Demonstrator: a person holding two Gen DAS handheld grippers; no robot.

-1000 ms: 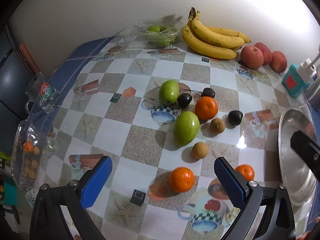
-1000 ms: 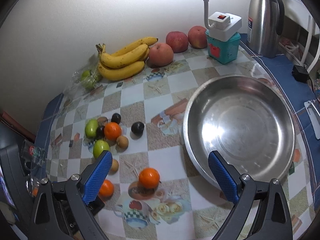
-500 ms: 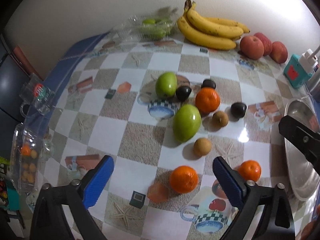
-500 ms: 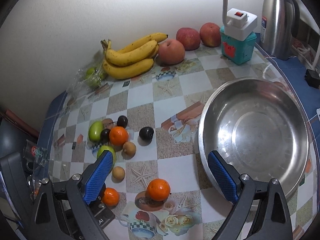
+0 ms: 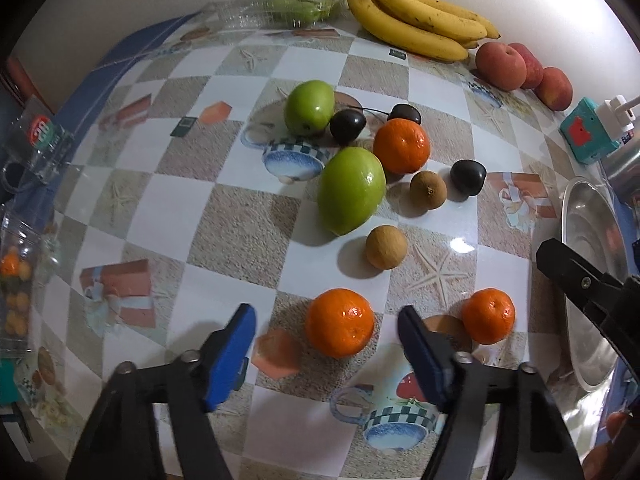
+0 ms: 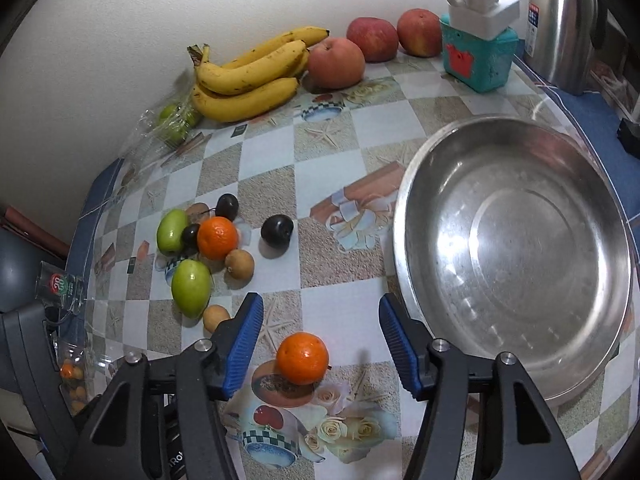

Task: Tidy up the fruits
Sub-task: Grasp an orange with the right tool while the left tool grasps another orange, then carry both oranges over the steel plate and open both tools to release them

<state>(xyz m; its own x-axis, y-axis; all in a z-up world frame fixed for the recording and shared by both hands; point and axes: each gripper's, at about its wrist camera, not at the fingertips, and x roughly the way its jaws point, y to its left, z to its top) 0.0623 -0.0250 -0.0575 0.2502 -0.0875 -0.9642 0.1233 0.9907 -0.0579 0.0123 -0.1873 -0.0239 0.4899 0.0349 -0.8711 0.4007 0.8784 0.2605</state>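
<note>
My left gripper (image 5: 326,350) is open, its blue pads on either side of a tangerine (image 5: 340,322) on the table, not touching it. My right gripper (image 6: 320,344) is open around another tangerine (image 6: 303,357), which also shows in the left wrist view (image 5: 489,315). A cluster lies beyond: two green mangoes (image 5: 351,188), a third tangerine (image 5: 401,145), dark plums (image 5: 468,174) and brown longans (image 5: 386,247). A steel bowl (image 6: 516,256) stands empty at the right.
Bananas (image 6: 248,76) and red apples (image 6: 336,62) lie along the back wall, beside a bag of green fruit (image 6: 176,120). A teal box with a white plug (image 6: 478,50) and a steel kettle (image 6: 564,20) stand at the back right. A glass mug (image 5: 38,140) sits at the left edge.
Both grippers have moved forward and down to the table. Each now straddles a tangerine, and their jaws have narrowed.
</note>
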